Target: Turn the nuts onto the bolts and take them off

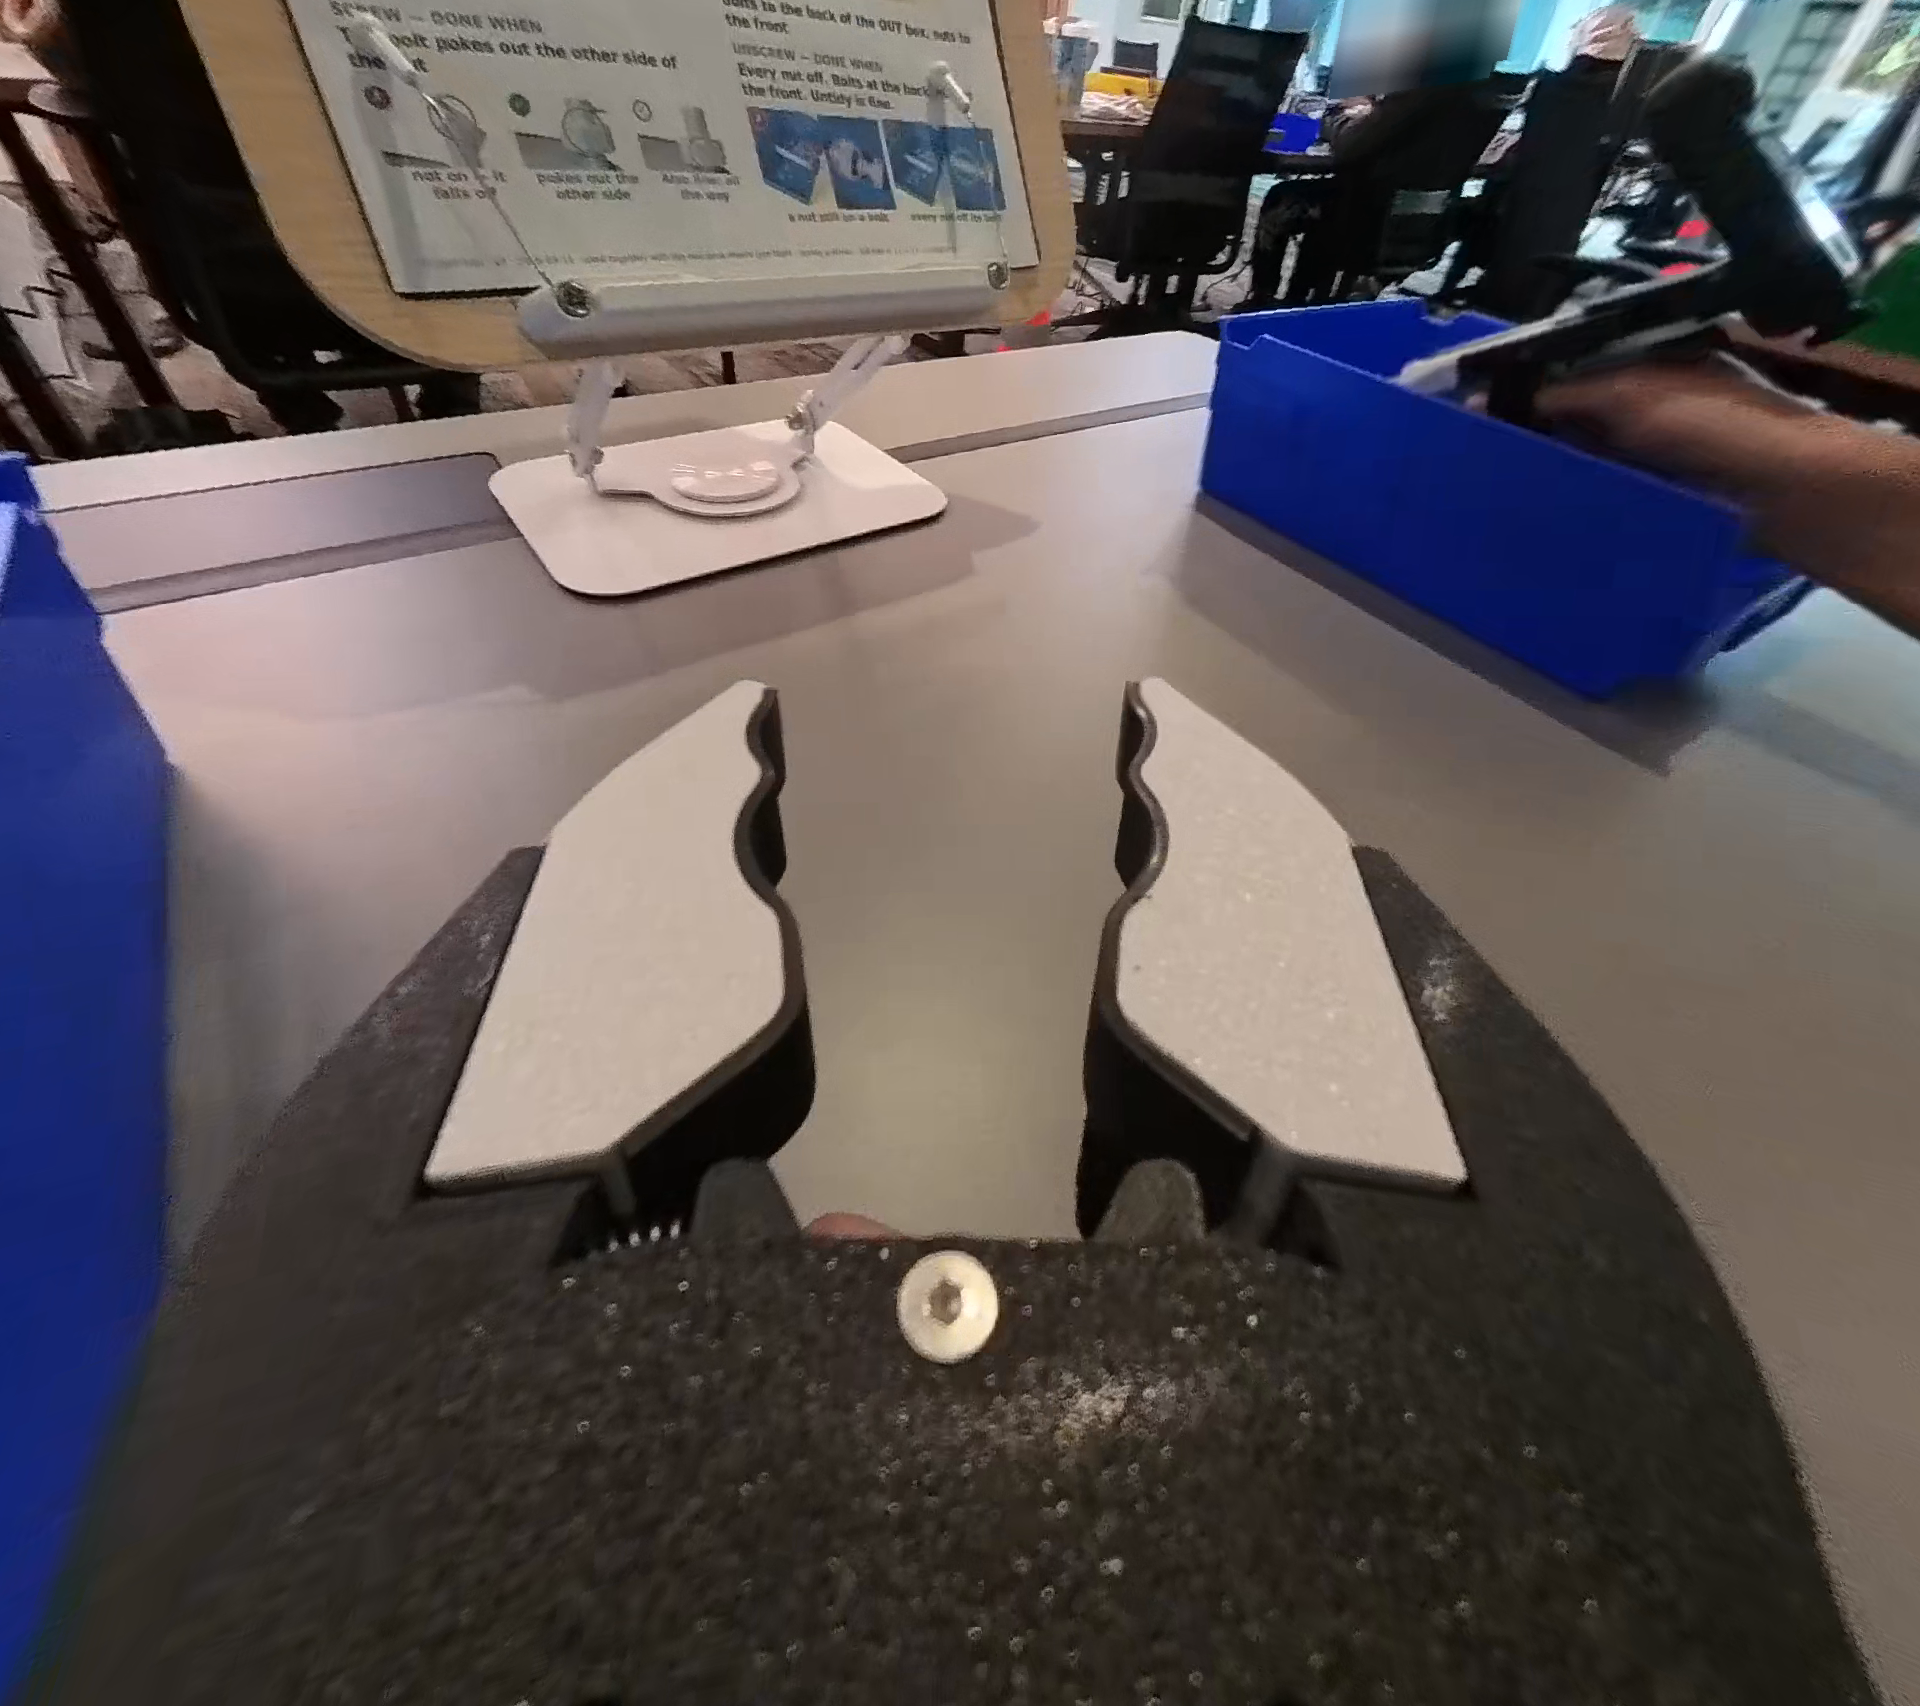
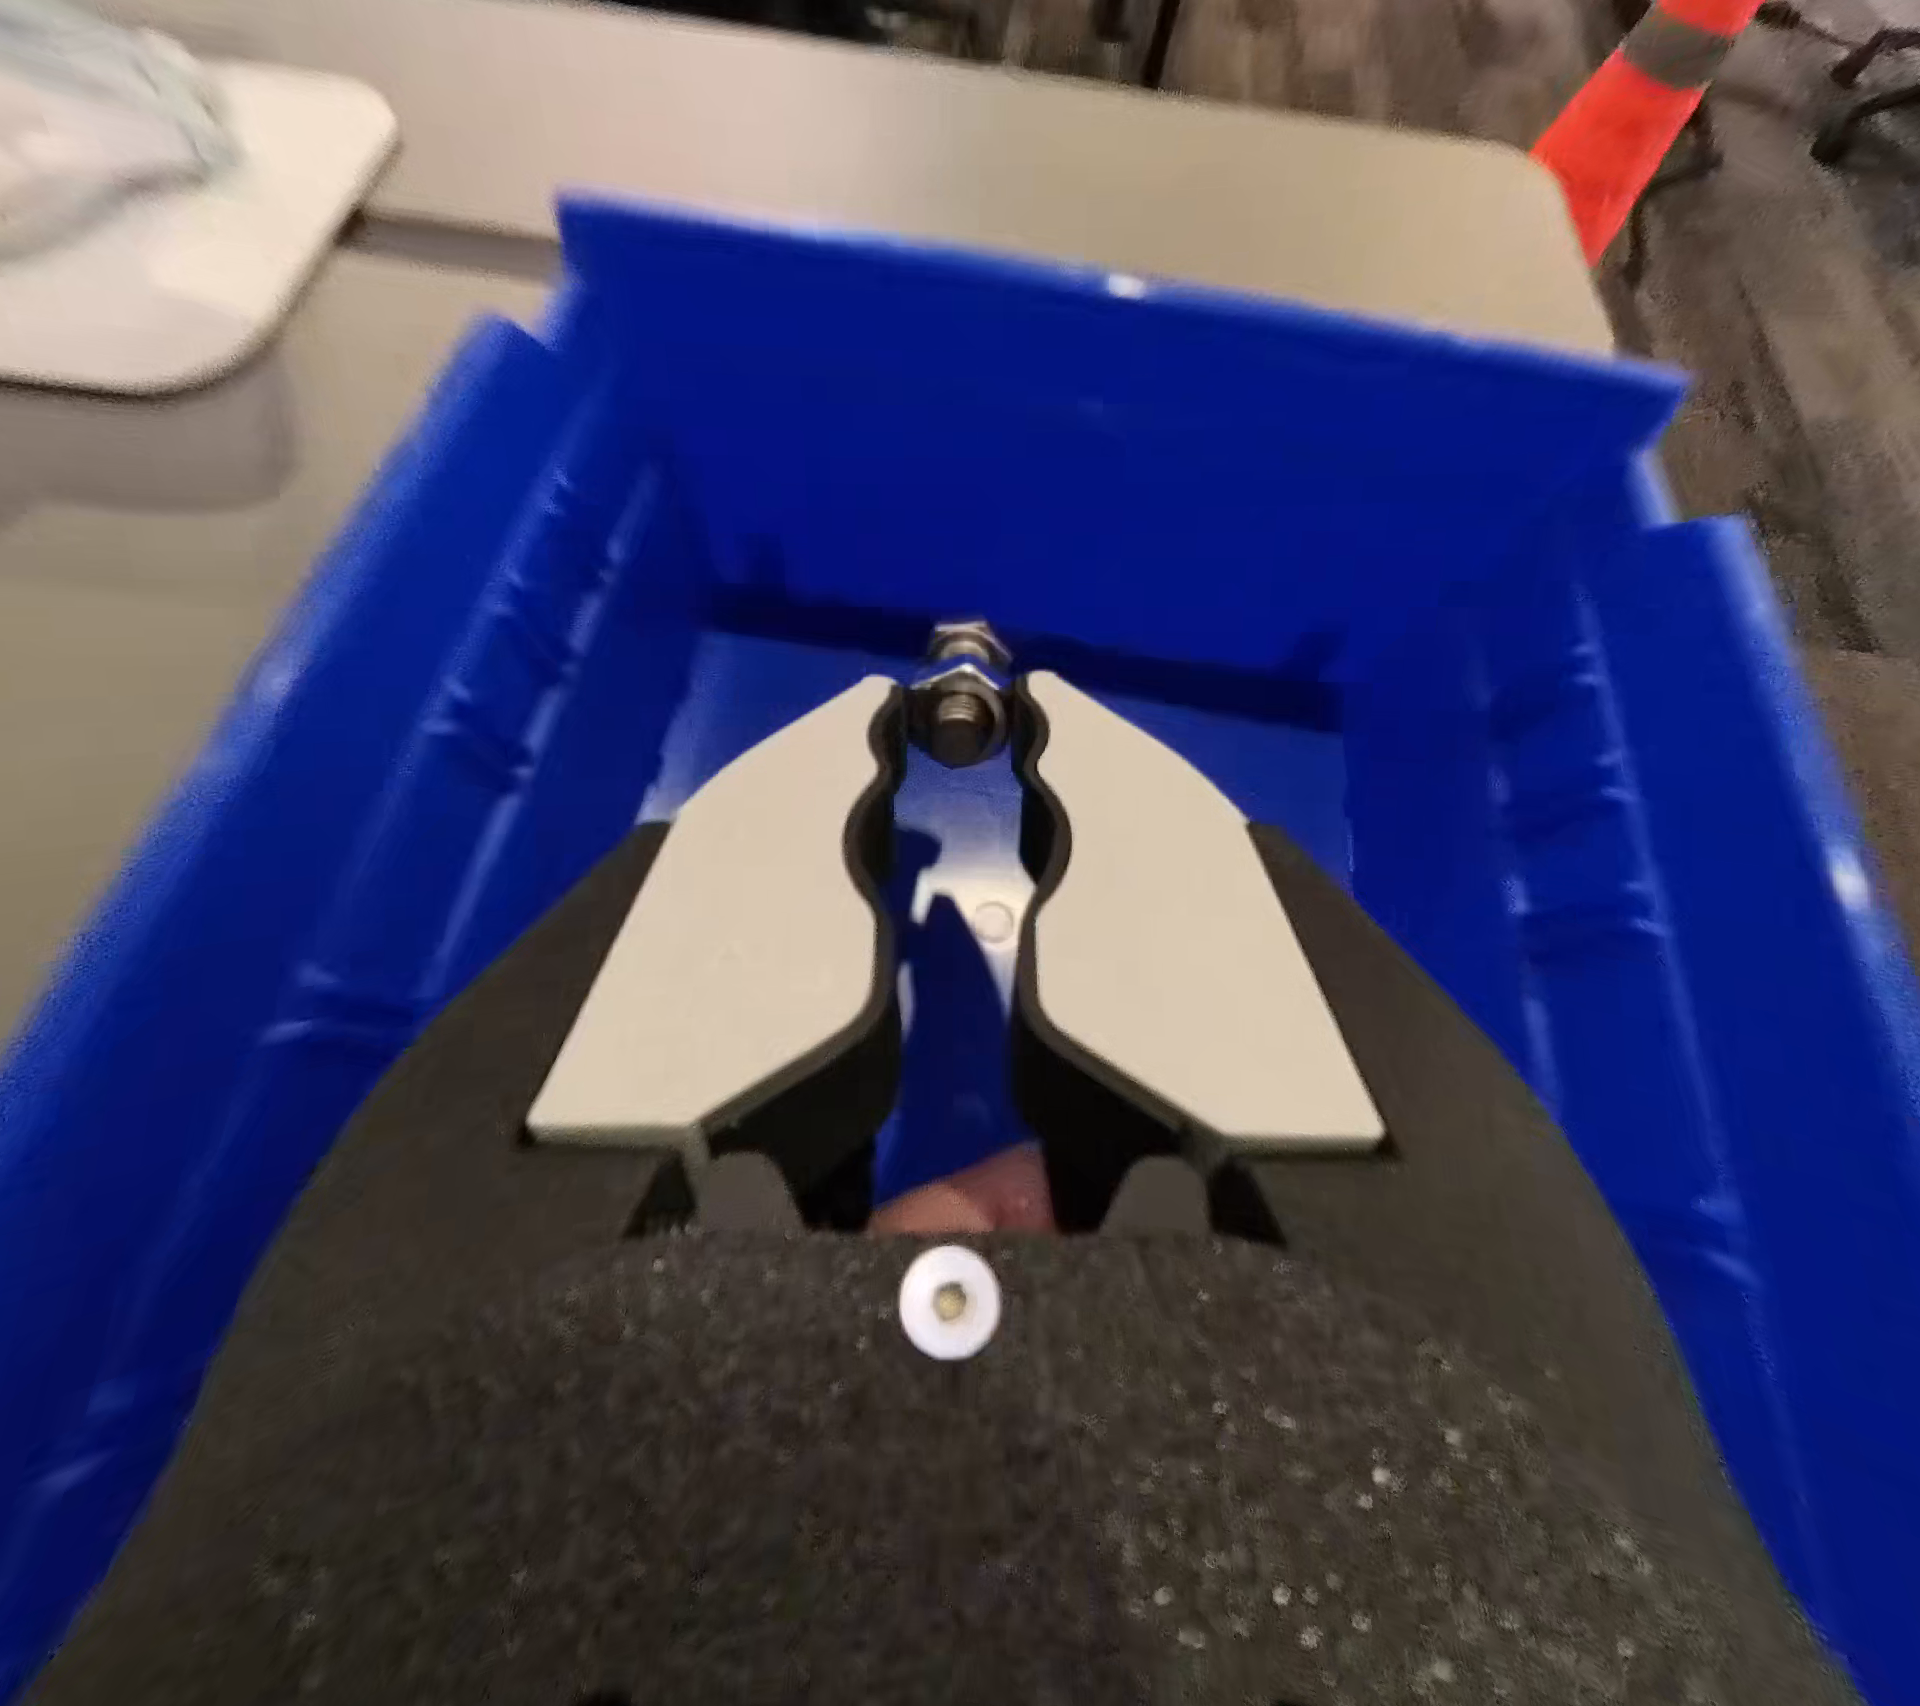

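In the right wrist view my right gripper is inside a blue bin and is shut on a steel bolt with a nut at its fingertips, near the bin's far wall. The bolt points toward the camera. The picture is blurred by motion. In the left wrist view my left gripper is open and empty, low over the grey table. The right gripper shows there at the right, held by a hand over the same blue bin.
A white stand with an instruction board is at the table's back middle. Another blue bin is at the left edge. A person sits at desks behind. An orange-striped post stands beyond the table's corner. The grippers' ends are close to 50 cm from one another.
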